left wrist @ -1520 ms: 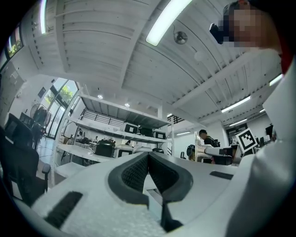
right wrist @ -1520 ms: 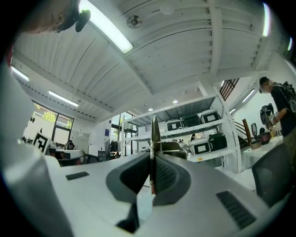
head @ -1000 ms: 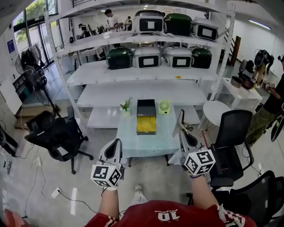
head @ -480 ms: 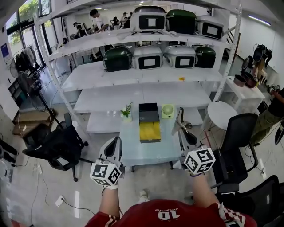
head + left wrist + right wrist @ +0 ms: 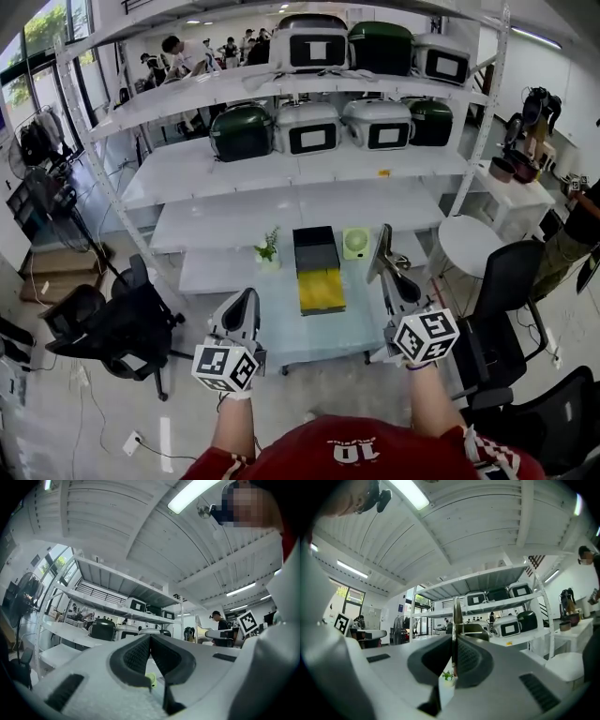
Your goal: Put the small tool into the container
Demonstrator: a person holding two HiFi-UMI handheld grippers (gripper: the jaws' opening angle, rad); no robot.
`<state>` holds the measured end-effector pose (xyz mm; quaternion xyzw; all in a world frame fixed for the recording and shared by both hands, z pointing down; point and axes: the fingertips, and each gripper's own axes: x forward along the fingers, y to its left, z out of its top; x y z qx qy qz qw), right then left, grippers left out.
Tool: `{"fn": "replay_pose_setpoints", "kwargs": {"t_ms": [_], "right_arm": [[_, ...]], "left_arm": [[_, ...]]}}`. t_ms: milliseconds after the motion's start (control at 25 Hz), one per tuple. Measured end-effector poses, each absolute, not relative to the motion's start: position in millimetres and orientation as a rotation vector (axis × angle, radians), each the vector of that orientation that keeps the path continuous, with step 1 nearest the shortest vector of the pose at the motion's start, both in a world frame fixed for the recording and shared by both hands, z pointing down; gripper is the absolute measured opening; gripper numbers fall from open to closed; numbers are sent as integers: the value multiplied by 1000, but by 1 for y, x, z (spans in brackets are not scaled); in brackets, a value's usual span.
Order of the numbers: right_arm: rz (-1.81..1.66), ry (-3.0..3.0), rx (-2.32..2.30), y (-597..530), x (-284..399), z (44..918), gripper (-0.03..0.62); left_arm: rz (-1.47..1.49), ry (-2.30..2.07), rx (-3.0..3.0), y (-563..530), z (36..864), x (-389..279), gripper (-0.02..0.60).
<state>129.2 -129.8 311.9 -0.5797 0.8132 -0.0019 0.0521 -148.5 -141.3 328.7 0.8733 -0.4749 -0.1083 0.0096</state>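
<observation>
Jaws of the right gripper (image 5: 454, 641) are pressed together on a thin grey metal tool (image 5: 457, 605), and the tool sticks up past the tips. The left gripper (image 5: 150, 638) has its jaws shut too, with nothing between them. Both grippers are held up in the air at the near side of a pale blue-white table (image 5: 281, 323). The left one is by its left corner and the right one is by its right edge. A black box with a yellow inside (image 5: 321, 291) lies open in the middle of the table. This box is the container, and the tool is not in it. In the head view the tool shows to the right of the box, up in the gripper. At the far end of the table, a small green plant in a white pot (image 5: 268, 249) stands left of the box. A little light green fan (image 5: 355, 242) stands on its right. Black office chairs (image 5: 112, 323) stand on both sides of the table. Past the table are long white shelves (image 5: 281, 202), and rows of green and white cookers (image 5: 309, 127) sit on the upper ones. People stand far away at the back of the room.
</observation>
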Motion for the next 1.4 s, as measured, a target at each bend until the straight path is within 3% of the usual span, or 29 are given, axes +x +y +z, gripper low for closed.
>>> {"fn": "replay_pose_setpoints", "kwargs": {"t_ms": [1400], "right_arm": [[-65,2555,-1660,-237,70,331,8]], "left_arm": [[-337,-1485,2684,-233,356,-186,0]]}}
